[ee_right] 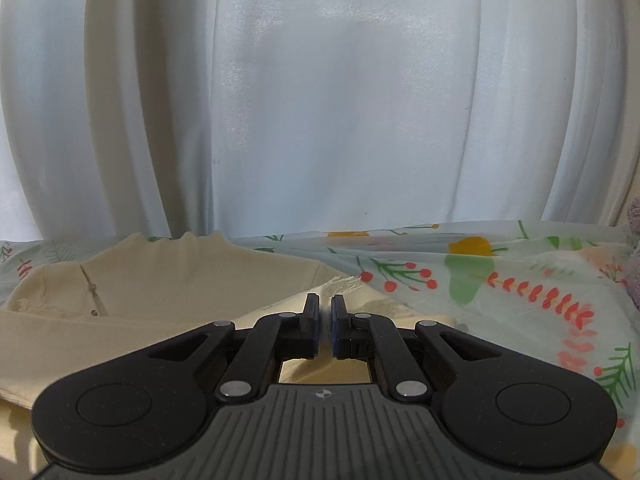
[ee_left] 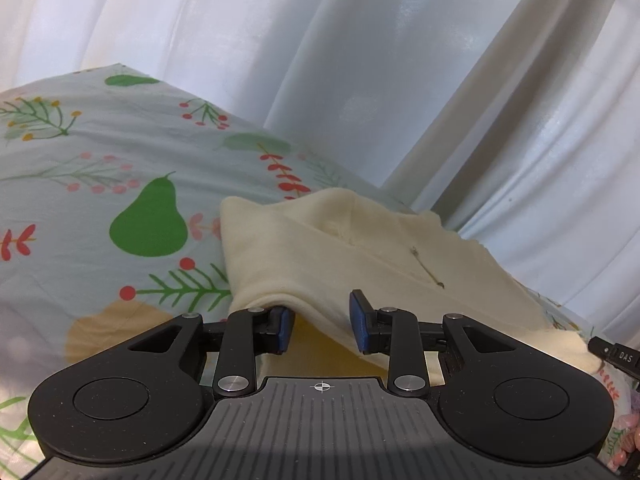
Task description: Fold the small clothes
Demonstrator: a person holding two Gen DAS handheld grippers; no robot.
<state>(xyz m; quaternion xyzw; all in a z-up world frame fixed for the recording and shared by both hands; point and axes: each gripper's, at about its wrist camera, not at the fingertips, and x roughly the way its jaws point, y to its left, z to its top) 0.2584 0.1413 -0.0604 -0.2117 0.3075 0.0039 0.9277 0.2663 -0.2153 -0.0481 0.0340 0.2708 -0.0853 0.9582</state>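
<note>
A cream small top point(ee_left: 360, 240) with a short placket lies on the bed, its near edge lifted off the sheet. My left gripper point(ee_left: 322, 316) has its blue pads apart. The cloth's raised hem rests over the left finger point(ee_left: 280, 320) and runs behind the right one, and no pinch shows. In the right wrist view the same top point(ee_right: 168, 280) spreads to the left. My right gripper point(ee_right: 326, 308) is shut on a thin fold of its edge. Its fingertip also shows at the top's right corner in the left wrist view.
A pale bed sheet point(ee_left: 100, 160) printed with green pears and red sprigs covers the bed point(ee_right: 500, 280). White curtains point(ee_right: 320, 100) hang close behind the bed. A fuzzy grey-purple thing point(ee_right: 634, 256) sits at the far right edge.
</note>
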